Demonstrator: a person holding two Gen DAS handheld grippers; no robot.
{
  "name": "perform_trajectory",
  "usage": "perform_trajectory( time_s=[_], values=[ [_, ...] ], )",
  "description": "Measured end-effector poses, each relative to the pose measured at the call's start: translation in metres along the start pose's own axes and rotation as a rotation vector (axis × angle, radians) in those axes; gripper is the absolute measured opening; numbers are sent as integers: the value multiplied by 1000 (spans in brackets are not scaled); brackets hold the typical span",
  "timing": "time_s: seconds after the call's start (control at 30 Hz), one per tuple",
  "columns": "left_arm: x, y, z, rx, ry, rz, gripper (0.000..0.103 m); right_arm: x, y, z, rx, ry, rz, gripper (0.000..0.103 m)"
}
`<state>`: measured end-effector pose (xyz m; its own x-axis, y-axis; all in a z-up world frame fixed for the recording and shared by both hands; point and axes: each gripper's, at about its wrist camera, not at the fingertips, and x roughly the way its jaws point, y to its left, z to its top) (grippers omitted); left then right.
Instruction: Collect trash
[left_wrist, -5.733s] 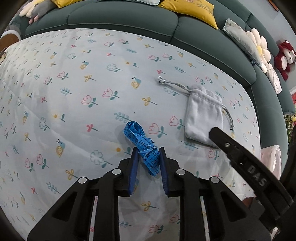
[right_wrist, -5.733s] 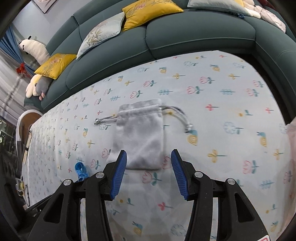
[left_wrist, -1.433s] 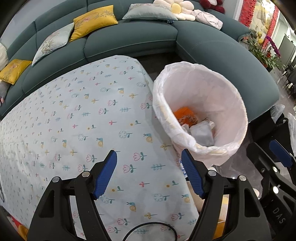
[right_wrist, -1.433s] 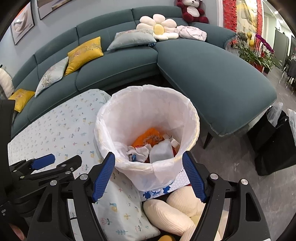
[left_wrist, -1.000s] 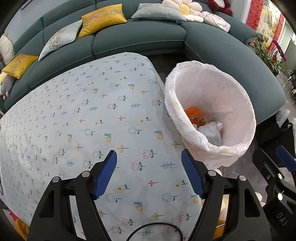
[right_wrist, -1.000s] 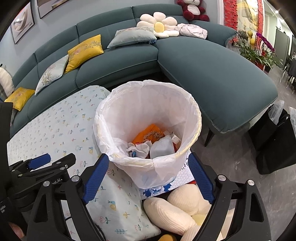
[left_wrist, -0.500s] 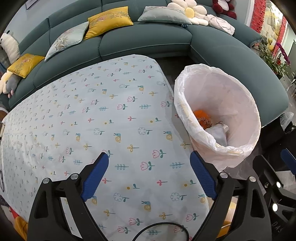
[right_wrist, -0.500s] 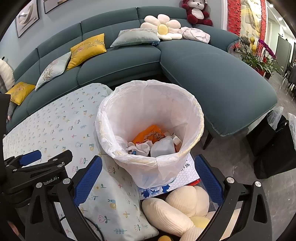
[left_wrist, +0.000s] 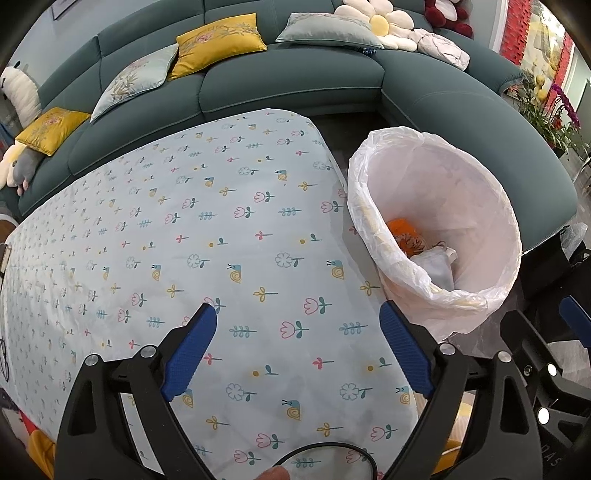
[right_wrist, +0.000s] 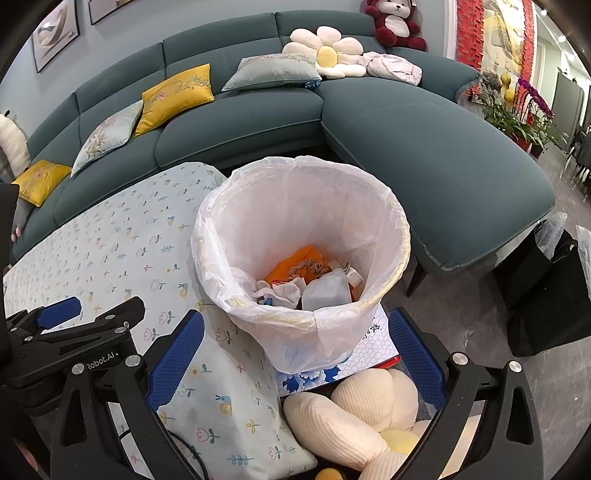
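Your counter (left_wrist: 221, 229), draped in a pale cloth printed with tulips, snails and sprigs, fills the left wrist view and lies bare of loose items. A teal sectional sofa (right_wrist: 424, 147) curves around its far side, set with yellow cushions (left_wrist: 218, 35), grey-green cushions (right_wrist: 273, 72), a daisy-shaped pillow (right_wrist: 327, 51) and a red plush bear (right_wrist: 395, 20). Potted flowers (right_wrist: 517, 110) stand by a red wall panel at the right, and dark bags (right_wrist: 546, 291) sit on the grey floor.

The trash bin (right_wrist: 303, 206), lined with a thin white bag, stands just beside the counter's right end. Inside it lie an orange wrapper (right_wrist: 299, 266), a grey pouch (right_wrist: 328, 291) and crumpled white pieces; a scrap of blue shows among them. The bin rests on a blue-and-white patterned box (right_wrist: 369, 347), with cream plush pillows (right_wrist: 354, 402) heaped below.

You hold your left gripper (left_wrist: 299, 347) tilted down over the counter's near right corner, its blue pads spread wide with only cloth between them. Your right gripper (right_wrist: 295, 354) points down at the bin's near rim, jaws at full spread and holding nothing. A fingertip (left_wrist: 273, 472) shows at the bottom edge of the left view, next to a loop of black cable (left_wrist: 325, 448).
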<state>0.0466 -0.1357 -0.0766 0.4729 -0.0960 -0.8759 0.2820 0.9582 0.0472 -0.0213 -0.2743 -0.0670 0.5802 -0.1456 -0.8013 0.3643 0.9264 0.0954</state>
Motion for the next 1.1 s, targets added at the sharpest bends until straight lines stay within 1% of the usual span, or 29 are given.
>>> perform_trajectory(
  time_s=[0.2,0.4,0.73,0.87,1.1],
  values=[
    [-2,0,1,-2,-10,0,86,1,1,0,-3,-2,1,96],
    [-5,1,1,-5,-23,23,86,0,3,-1,-9,-4,3,96],
    [-8,0,2,-8,-33,30,86,-1,3,-1,-9,-3,-2,96],
    [-10,-1,3,5,-37,21,86,-1,3,-1,-9,-2,-2,96],
    [-10,0,4,-8,-31,15,86,-1,2,-2,-9,1,-2,96]
  ],
)
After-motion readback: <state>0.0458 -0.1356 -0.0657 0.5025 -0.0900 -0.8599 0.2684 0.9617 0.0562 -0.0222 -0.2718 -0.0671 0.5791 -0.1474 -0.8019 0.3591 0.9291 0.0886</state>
